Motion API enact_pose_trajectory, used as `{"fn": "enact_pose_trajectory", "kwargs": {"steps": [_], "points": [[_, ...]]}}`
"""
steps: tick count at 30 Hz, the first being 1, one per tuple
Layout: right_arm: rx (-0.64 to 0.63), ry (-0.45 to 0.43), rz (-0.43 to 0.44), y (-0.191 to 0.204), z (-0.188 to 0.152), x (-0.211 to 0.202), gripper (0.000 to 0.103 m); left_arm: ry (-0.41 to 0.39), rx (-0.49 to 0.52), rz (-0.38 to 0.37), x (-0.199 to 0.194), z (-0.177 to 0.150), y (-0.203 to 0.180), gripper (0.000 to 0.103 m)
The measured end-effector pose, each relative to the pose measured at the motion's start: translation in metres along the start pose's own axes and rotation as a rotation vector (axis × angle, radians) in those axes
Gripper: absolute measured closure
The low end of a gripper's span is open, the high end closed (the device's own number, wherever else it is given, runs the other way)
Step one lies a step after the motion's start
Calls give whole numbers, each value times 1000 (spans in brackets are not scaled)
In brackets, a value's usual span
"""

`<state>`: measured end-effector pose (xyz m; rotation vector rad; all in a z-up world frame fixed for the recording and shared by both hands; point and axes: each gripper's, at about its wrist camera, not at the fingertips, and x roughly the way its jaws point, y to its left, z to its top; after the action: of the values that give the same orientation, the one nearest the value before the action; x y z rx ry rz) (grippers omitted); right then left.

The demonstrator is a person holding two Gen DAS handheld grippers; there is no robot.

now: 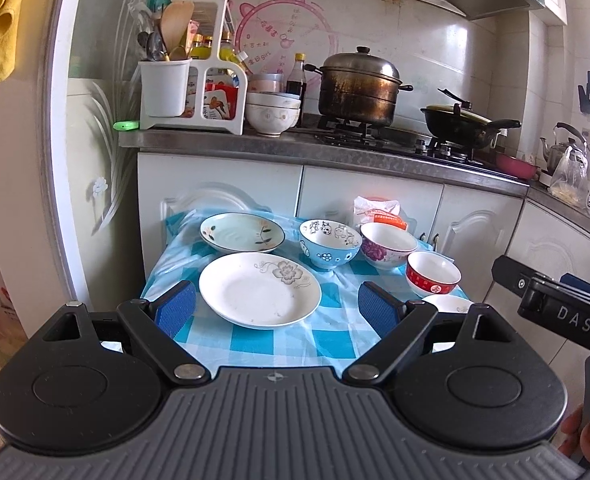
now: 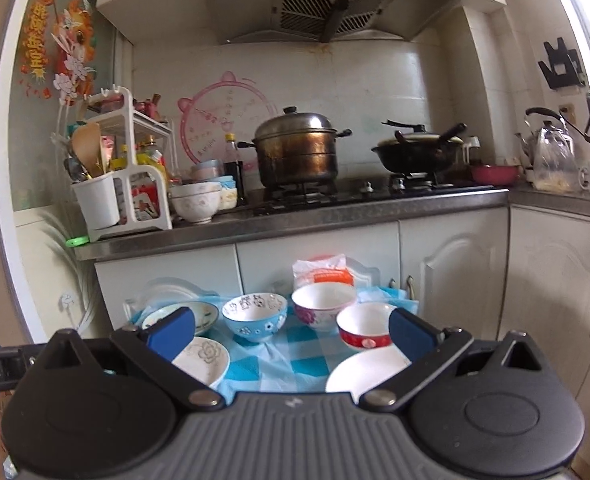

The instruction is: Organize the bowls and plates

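On a small table with a blue checked cloth [image 1: 331, 340] lie a white flower plate [image 1: 259, 290], a pale green deep plate [image 1: 242, 233], a blue bowl [image 1: 329, 244], a purple-flower bowl [image 1: 387, 245], a red bowl [image 1: 433, 274] and a white dish [image 1: 449, 303]. My left gripper [image 1: 277, 310] is open and empty, just in front of the white plate. My right gripper [image 2: 291, 334] is open and empty, held above the near side of the table; the red bowl [image 2: 365, 326] and white dish [image 2: 365, 370] lie near its right finger.
A steel counter [image 1: 335, 152] stands behind the table with a utensil rack [image 1: 191, 80], stacked bowls [image 1: 273, 114], a steamer pot [image 1: 359, 84] and a wok [image 1: 463, 122]. A bag [image 1: 377, 210] sits at the table's back. White cabinet doors [image 2: 447, 264] are behind.
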<state>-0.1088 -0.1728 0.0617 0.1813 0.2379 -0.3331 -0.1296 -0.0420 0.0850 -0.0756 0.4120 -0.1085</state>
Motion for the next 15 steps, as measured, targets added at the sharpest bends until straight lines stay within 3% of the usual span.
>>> {"fn": "enact_pose_trajectory", "kwargs": {"steps": [7, 15], "points": [[-12, 3, -29, -4, -5, -6, 1, 5, 19, 0, 4, 0, 5, 0], [-87, -62, -155, 2, -21, -15, 1, 29, 34, 3, 10, -3, 3, 0]]}}
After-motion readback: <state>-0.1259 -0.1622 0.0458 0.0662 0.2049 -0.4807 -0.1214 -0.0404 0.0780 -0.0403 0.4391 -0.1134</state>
